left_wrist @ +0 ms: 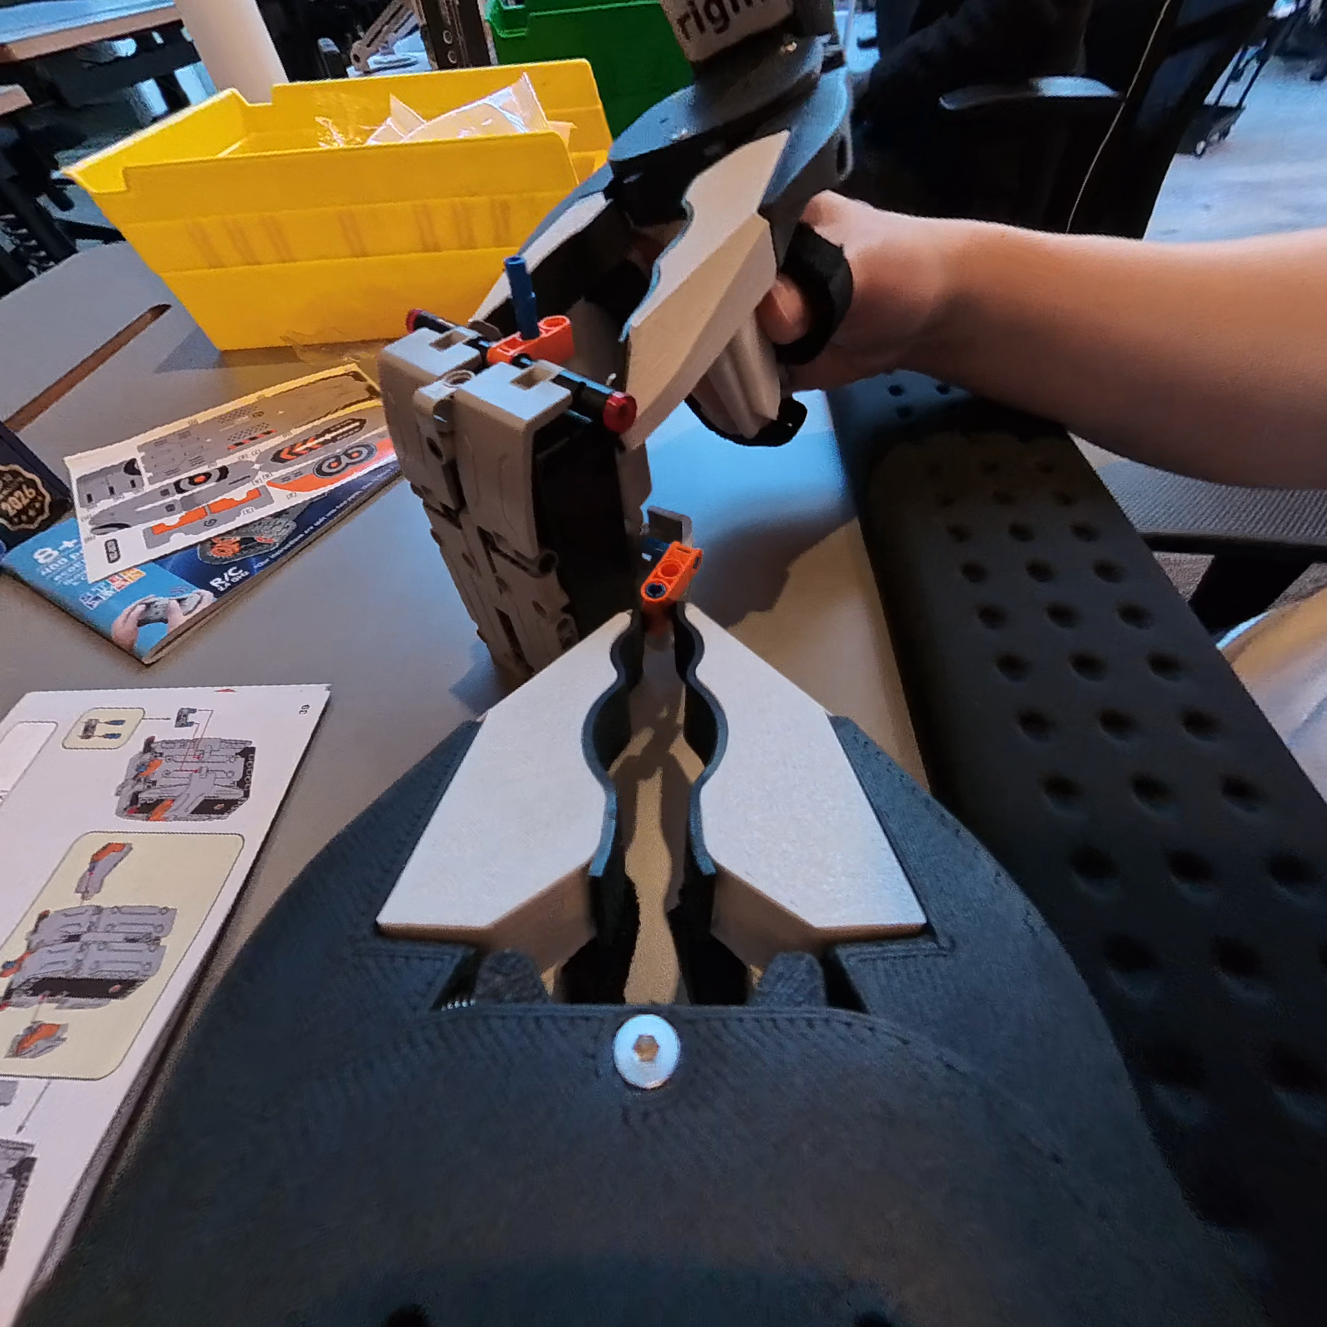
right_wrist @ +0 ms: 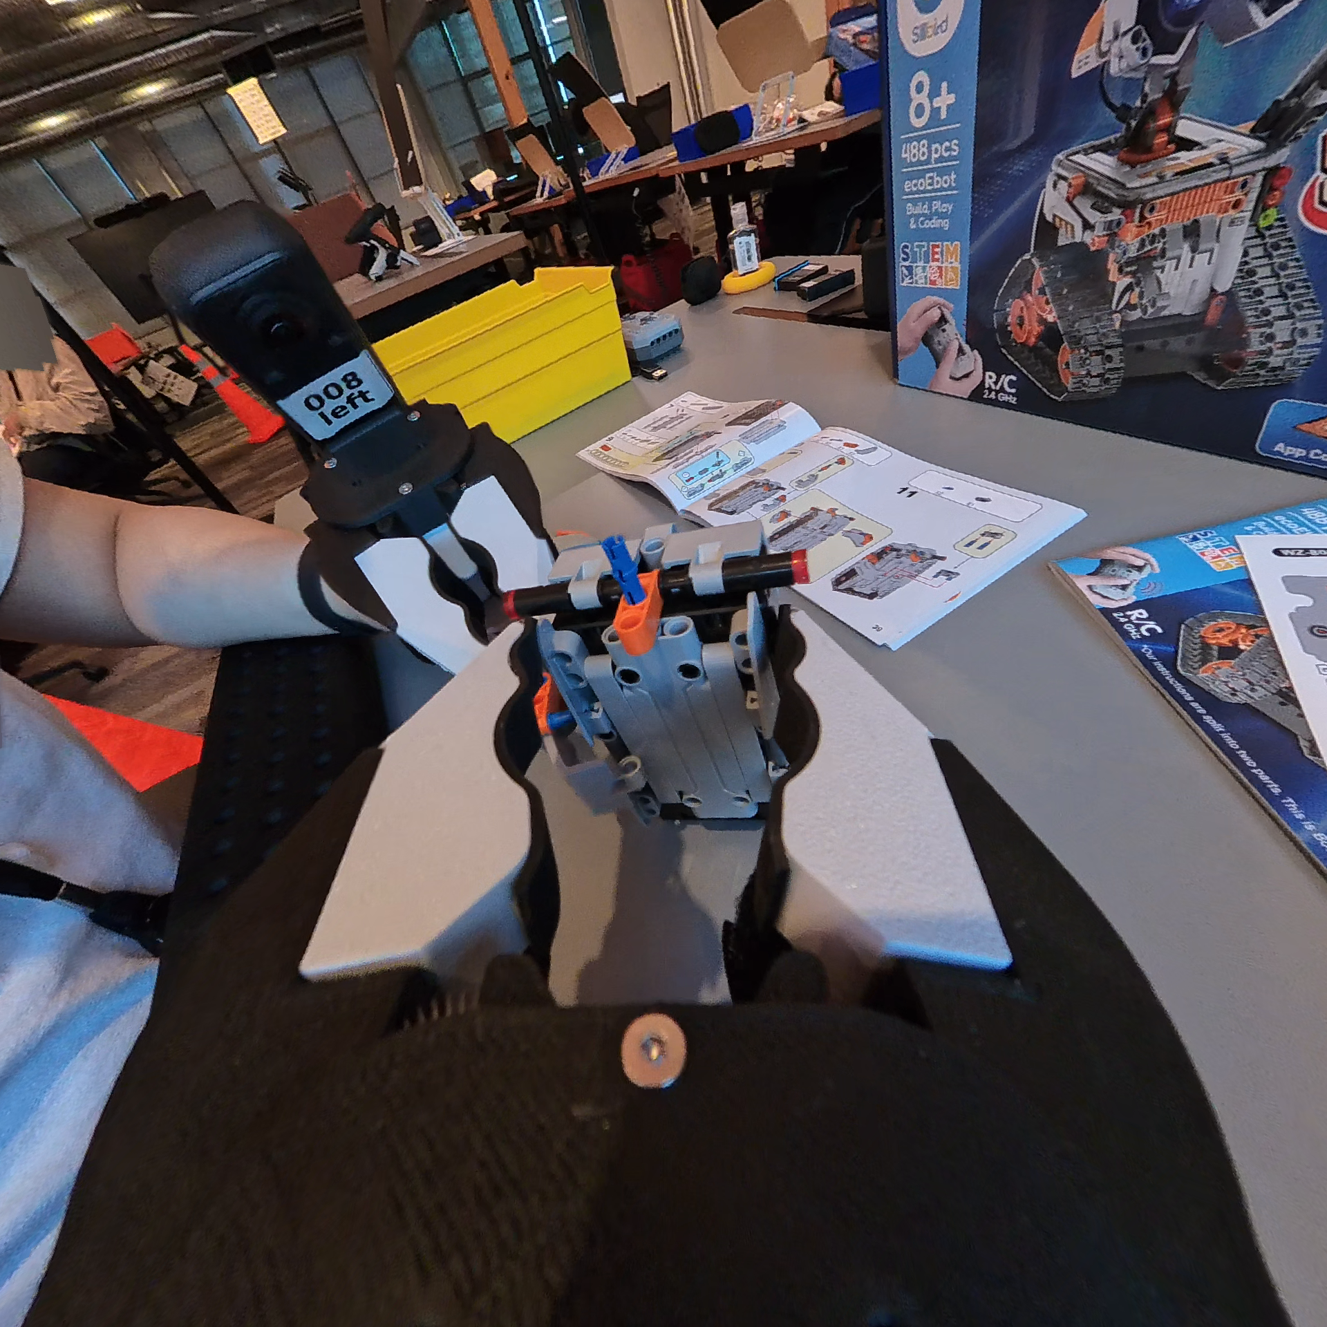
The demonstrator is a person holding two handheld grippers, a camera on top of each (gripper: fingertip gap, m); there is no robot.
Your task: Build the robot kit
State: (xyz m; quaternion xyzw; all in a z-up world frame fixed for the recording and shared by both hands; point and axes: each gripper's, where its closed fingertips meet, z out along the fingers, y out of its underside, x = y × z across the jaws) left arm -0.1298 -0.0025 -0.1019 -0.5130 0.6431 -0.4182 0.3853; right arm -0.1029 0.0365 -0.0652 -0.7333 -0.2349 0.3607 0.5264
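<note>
A grey brick assembly [left_wrist: 488,495] stands upright on the grey table [left_wrist: 337,632]. A black axle with red ends [left_wrist: 520,355] crosses its top and carries an orange connector and a blue pin [left_wrist: 518,294]. My right gripper [right_wrist: 650,625] is shut on the assembly [right_wrist: 675,725], one finger on each side; it shows from outside in the left wrist view [left_wrist: 610,388]. My left gripper [left_wrist: 657,625] is shut on a small orange connector [left_wrist: 669,574], held against the assembly's lower side. The left gripper also shows in the right wrist view [right_wrist: 459,567].
A yellow bin [left_wrist: 323,215] and a green bin [left_wrist: 596,50] stand behind. An open instruction booklet [left_wrist: 122,897], a sticker sheet [left_wrist: 230,459] and a blue booklet [left_wrist: 179,581] lie to the left. A product box [right_wrist: 1113,215] stands at the far right. A black perforated panel [left_wrist: 1077,682] lies alongside the table. There is about 6 centimeters between the tips of the two grippers.
</note>
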